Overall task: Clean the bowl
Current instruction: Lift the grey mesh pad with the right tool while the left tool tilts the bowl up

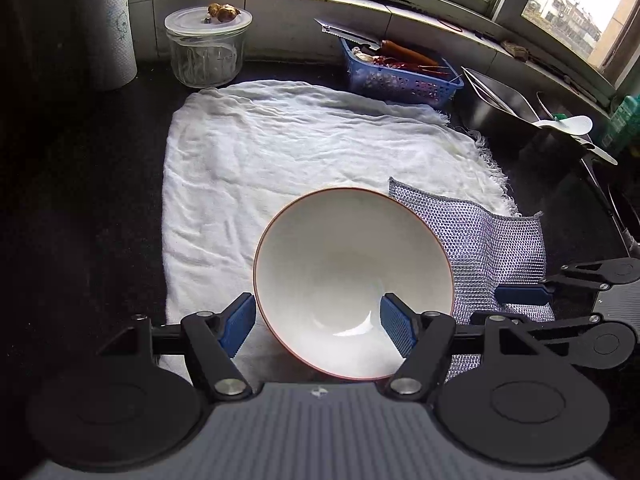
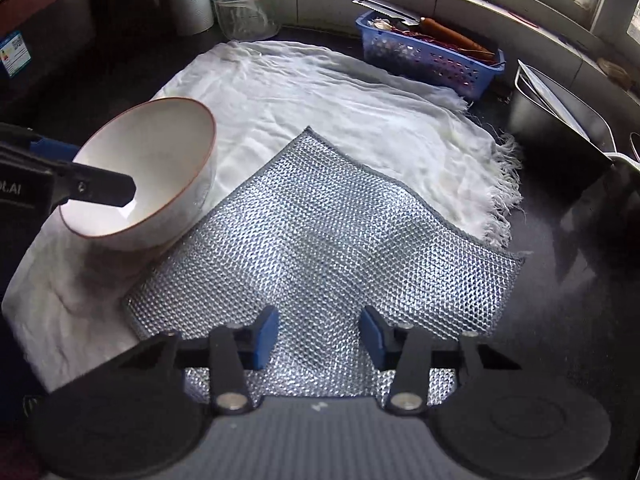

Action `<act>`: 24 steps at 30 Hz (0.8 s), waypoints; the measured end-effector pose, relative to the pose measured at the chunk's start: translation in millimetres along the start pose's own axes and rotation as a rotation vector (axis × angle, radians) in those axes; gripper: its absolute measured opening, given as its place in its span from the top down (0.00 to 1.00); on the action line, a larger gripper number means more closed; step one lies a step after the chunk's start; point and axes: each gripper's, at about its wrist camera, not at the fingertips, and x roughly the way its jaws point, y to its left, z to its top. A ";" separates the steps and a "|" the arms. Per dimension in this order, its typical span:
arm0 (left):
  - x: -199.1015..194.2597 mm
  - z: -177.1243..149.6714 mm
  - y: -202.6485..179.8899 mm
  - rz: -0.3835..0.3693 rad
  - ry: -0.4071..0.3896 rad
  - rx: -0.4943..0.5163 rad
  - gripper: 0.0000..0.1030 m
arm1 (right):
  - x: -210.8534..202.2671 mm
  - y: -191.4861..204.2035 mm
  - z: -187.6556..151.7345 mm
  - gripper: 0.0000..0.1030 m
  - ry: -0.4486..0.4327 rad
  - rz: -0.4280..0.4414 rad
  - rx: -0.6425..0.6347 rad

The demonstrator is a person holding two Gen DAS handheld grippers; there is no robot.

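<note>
One empty bowl [image 1: 354, 280], one mesh cloth [image 2: 320, 224].
Left tongs [image 1: 318, 326] wide, straddling its rim, apparently ungripped; right tongs [image 2: 319, 334] parted, empty, over the mesh.

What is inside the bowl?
Nothing that shows. The bowl looks white and bare inside, with only a shine at the bottom. One finger of the left gripper reaches into it and covers a small part of the near wall.
</note>
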 end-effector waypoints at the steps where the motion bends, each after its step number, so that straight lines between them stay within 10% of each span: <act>1: 0.1 -0.3 -0.2 0.001 -0.001 0.001 0.33 | -0.1 -1.8 1.4 0.80 0.001 0.001 0.005; 4: 0.1 -0.5 -0.6 -0.003 -0.002 -0.001 0.33 | -0.1 -12.2 3.5 0.97 0.005 0.022 0.036; 14: -4.8 -0.2 3.7 -0.005 -0.022 -0.023 0.33 | -34.7 -18.5 14.2 0.99 -0.084 0.029 0.086; 24: 1.4 -1.7 17.1 0.027 0.004 -0.053 0.81 | -71.5 -17.4 22.4 0.99 -0.189 -0.002 0.090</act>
